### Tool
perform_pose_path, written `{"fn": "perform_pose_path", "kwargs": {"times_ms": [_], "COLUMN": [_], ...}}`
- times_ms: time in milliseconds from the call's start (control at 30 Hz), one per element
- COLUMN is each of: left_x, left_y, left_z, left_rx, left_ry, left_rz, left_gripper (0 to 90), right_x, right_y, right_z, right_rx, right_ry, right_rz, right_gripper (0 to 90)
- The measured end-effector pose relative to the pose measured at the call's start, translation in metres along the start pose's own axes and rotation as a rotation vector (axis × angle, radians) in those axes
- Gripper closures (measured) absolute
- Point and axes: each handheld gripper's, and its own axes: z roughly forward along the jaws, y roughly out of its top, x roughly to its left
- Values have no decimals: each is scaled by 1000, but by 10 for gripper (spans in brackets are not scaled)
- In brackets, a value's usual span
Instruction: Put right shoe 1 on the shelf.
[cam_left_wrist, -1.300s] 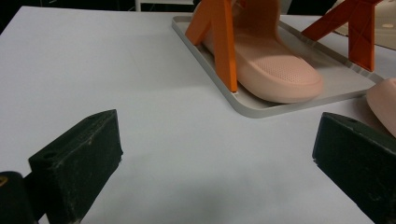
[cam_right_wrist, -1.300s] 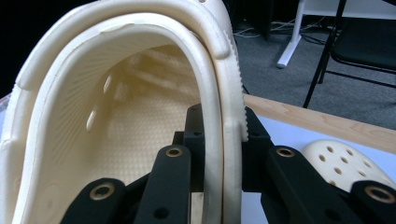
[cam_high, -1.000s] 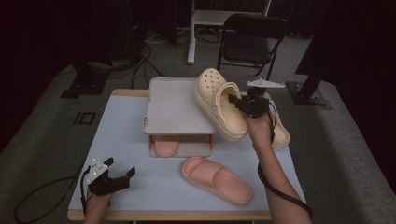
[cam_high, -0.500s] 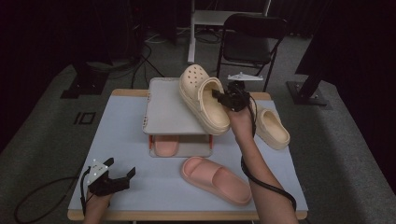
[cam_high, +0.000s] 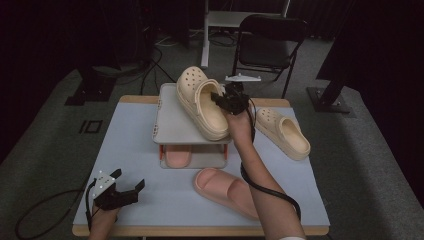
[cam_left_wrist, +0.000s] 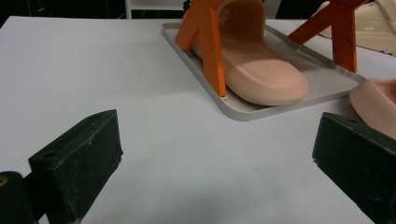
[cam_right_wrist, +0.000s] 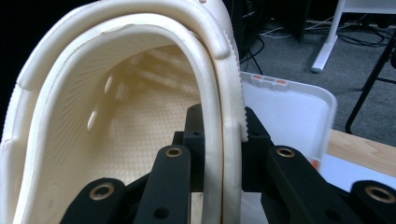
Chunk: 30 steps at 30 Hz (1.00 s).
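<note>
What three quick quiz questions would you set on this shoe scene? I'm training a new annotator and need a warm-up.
1. True or false: the right gripper is shut on the side wall of the cream clog.
2. Where does the pink slipper under the orange legs lie? A) on the lower tray of the rack B) on the floor C) on the chair
3. Fill in: the left gripper has its jaws ____ with nothing between them.

Key: 1 true, its jaws pinch the wall in the right gripper view. 2 A. 3 open.
</note>
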Motion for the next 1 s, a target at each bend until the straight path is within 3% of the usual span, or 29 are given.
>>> {"fn": "perform_pose_path", "kwargs": {"times_ms": [133,633,1000], "left_x": [0,-1,-1], "left_y": [0,0,0], "left_z": [0,-1,-2], "left_rx": [-1,-4,-7], "left_ry": [-1,-13,-16], "left_rz": [3,2,3], "left_gripper": [15,14,14], "right_x": [10,38,42], "right_y": [3,6,6], "right_z": [11,49,63], "right_rx": [15,39,58], "right_ry": [-15,-15,-40], "right_rz": [-30,-16,2], "right_gripper": [773,772,771]}}
